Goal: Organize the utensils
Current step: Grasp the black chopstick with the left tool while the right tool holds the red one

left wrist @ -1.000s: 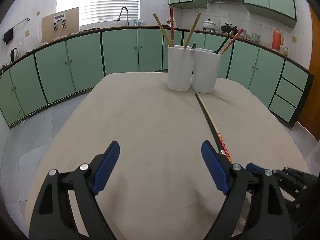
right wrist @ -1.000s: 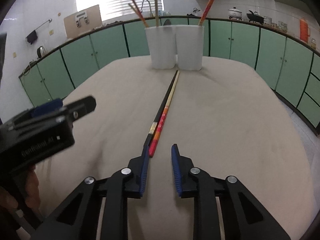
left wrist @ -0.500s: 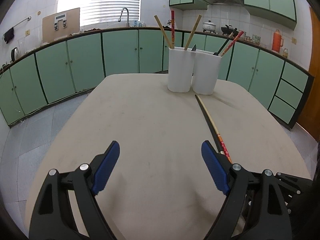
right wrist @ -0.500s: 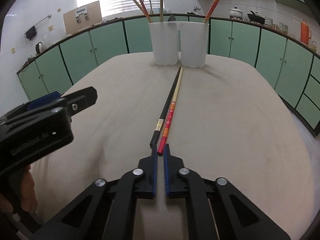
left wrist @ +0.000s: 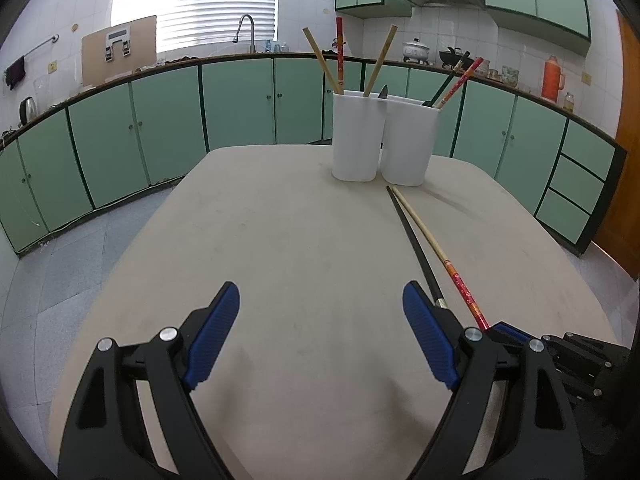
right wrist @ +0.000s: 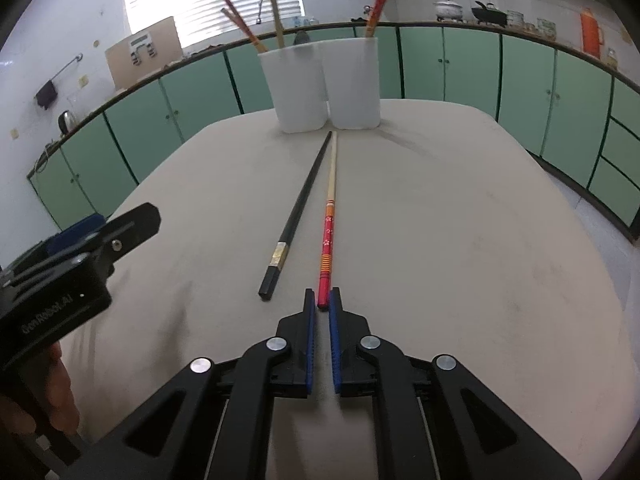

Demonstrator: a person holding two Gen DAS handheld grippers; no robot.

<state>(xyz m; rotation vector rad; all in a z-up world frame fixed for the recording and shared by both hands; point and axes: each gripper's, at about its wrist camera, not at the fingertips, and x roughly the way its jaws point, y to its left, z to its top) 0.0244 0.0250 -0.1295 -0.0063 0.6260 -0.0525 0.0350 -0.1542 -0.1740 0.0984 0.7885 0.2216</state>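
A red-and-bamboo chopstick [right wrist: 329,224] and a black chopstick [right wrist: 298,216] lie side by side on the beige table, pointing at two white holders [right wrist: 320,84]. My right gripper [right wrist: 322,305] is shut on the red end of the red chopstick, with the far tip resting on the table. In the left wrist view the red chopstick [left wrist: 436,252] and the black chopstick [left wrist: 414,244] lie right of my left gripper [left wrist: 320,332], which is open and empty above the table. The holders [left wrist: 384,140] hold several chopsticks.
The table edge [left wrist: 120,264] drops to a tiled floor on the left. Green cabinets [left wrist: 168,120] run around the room behind the table. The left gripper's body [right wrist: 72,280] sits at the left of the right wrist view.
My right gripper closed from partly open onto the red chopstick's end. The red chopstick shifted slightly apart from the black one. The left gripper stayed open and still.
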